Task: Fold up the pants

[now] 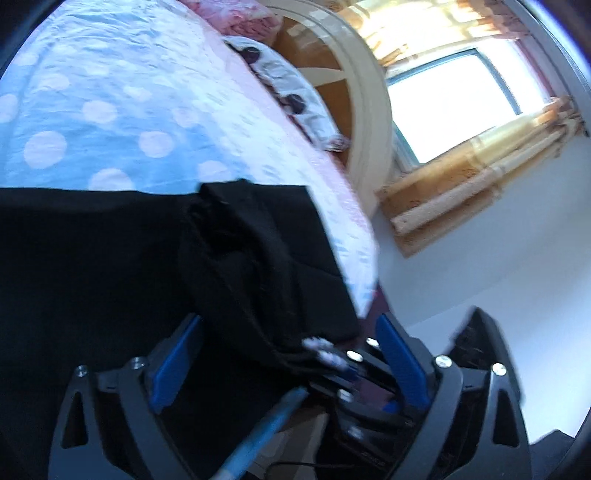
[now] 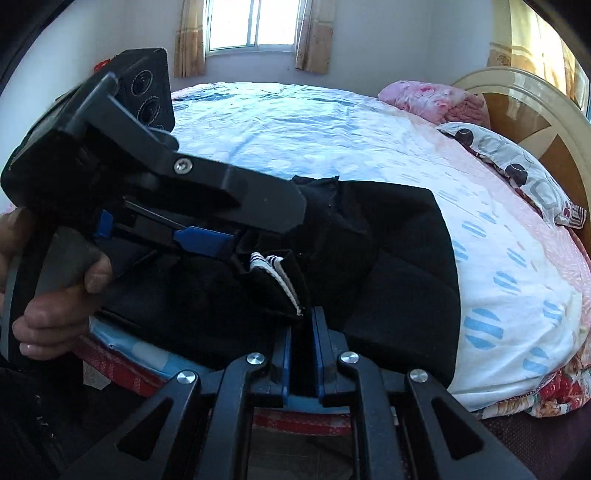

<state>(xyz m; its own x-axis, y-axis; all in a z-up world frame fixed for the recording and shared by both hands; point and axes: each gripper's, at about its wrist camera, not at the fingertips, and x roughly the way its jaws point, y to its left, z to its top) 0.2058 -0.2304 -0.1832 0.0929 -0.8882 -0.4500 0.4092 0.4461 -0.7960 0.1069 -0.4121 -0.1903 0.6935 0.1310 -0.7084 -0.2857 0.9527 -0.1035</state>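
Black pants (image 2: pixel 388 266) lie bunched near the edge of a bed with a blue and pink dotted cover (image 2: pixel 314 140). My right gripper (image 2: pixel 303 325) is shut on a corner of the pants with a striped white label (image 2: pixel 284 280). My left gripper (image 1: pixel 288 339) is open, its blue pads (image 1: pixel 400 354) on either side of a fold of the pants (image 1: pixel 258 258); the right gripper's fingers reach into its gap. In the right wrist view the left gripper (image 2: pixel 229 229) comes in from the left, held by a hand (image 2: pixel 55 295).
Pillows (image 2: pixel 517 166) and a pink quilt (image 2: pixel 436 98) lie by the wooden headboard (image 2: pixel 535 110) at the right. A curtained window (image 2: pixel 255 26) is in the far wall. The bed edge (image 2: pixel 122 365) is just below the grippers.
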